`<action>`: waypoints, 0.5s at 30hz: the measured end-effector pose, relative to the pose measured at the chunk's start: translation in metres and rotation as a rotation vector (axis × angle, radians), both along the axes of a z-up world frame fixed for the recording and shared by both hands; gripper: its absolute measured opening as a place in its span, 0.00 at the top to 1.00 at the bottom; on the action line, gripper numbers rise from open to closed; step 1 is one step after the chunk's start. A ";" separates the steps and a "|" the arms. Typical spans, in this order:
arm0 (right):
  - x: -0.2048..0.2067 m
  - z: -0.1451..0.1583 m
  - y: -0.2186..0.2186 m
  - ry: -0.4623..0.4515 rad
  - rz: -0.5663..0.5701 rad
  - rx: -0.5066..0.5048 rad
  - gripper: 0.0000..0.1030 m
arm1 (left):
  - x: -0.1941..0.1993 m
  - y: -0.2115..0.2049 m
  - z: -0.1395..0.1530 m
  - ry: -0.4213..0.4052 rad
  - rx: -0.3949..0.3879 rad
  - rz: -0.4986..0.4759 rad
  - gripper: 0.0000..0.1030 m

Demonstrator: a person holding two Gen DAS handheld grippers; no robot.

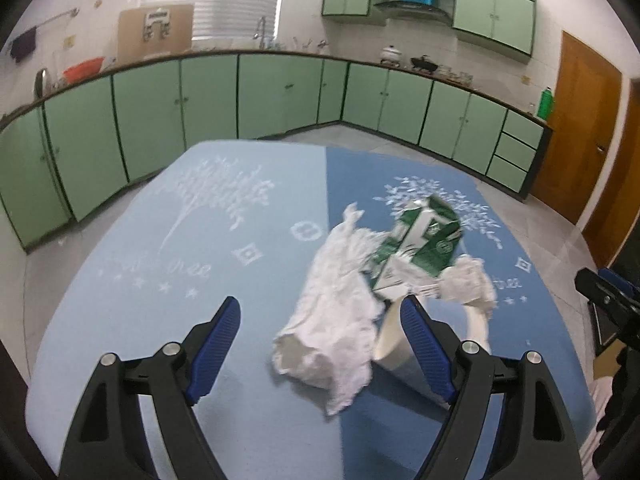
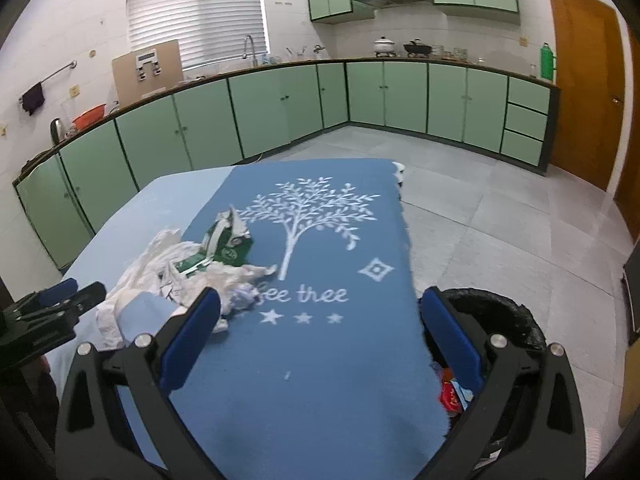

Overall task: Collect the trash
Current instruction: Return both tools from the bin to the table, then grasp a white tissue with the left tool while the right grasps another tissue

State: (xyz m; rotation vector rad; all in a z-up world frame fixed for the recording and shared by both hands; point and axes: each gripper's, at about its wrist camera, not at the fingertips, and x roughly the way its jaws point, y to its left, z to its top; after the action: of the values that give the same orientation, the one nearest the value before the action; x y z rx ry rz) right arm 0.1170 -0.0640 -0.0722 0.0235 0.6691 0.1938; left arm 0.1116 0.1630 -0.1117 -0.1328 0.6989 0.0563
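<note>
blue tree-print tablecloth (image 2: 320,360), green cabinets (image 2: 260,108), wooden door (image 2: 584,80), window blind (image 2: 196,12), orange basin (image 2: 90,114)

I am counting one green carton (image 1: 424,240), one white plastic bag (image 1: 340,312), one paper cup (image 1: 394,344), one crumpled tissue (image 1: 470,282) and one black bin (image 2: 516,320).

Left wrist view looks down, close over the blue tree-print tablecloth (image 1: 256,432). Right wrist view likewise. Both share the crushed green-and-white carton (image 1: 420,246) (image 2: 230,246).
</note>
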 end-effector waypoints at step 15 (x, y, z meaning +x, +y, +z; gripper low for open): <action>0.013 -0.021 0.026 0.068 0.040 -0.069 0.05 | 0.029 0.005 -0.031 0.131 -0.046 -0.004 0.37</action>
State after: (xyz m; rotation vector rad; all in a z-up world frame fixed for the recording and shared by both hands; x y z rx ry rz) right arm 0.1301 -0.0382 -0.0928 -0.0500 0.7437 0.2094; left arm 0.1404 0.1683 -0.1427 -0.1730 0.8312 0.0453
